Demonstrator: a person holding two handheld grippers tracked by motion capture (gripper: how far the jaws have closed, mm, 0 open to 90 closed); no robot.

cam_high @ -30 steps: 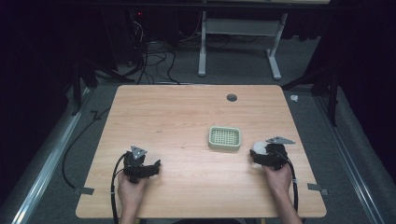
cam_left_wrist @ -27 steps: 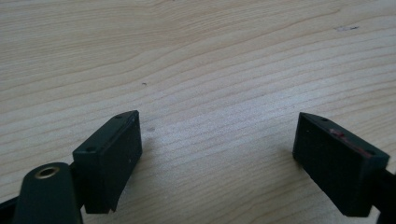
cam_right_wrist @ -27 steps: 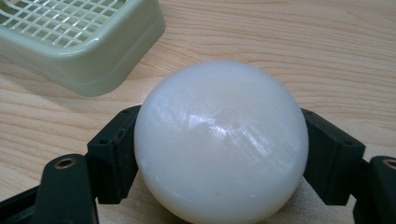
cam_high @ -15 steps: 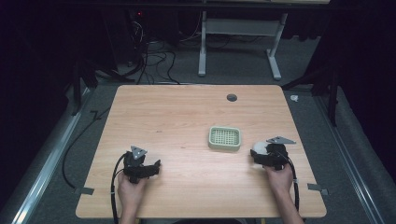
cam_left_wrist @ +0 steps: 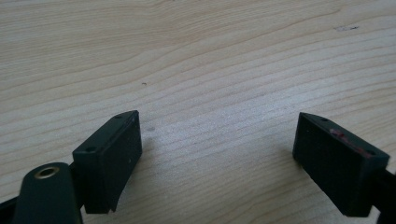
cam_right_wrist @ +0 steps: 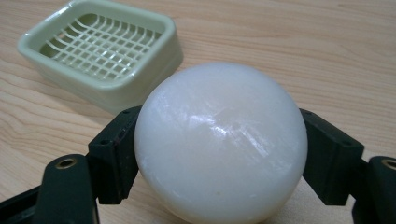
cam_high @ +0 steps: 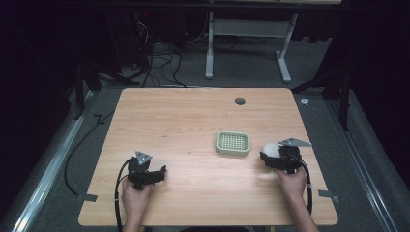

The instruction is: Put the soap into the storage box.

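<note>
- a light wooden table seen from above, with a person's two forearms coming in from the near edge, each hand holding a black two-jaw gripper.
- the right gripper sits near the table's right side, its jaws clenched on a round white soap bar; in the right gripper view the soap is pinched from both sides.
- a pale green soap dish with a grid insert stands on the table just beside the soap, toward the table's middle; in the right gripper view the dish lies beyond the soap and apart from it.
- the left gripper rests low over the near left part of the table, well apart from the dish; its jaws are spread wide with bare wood between them.
- a small dark round hole sits near the table's far edge.
- a cable trails from the left gripper.
</note>
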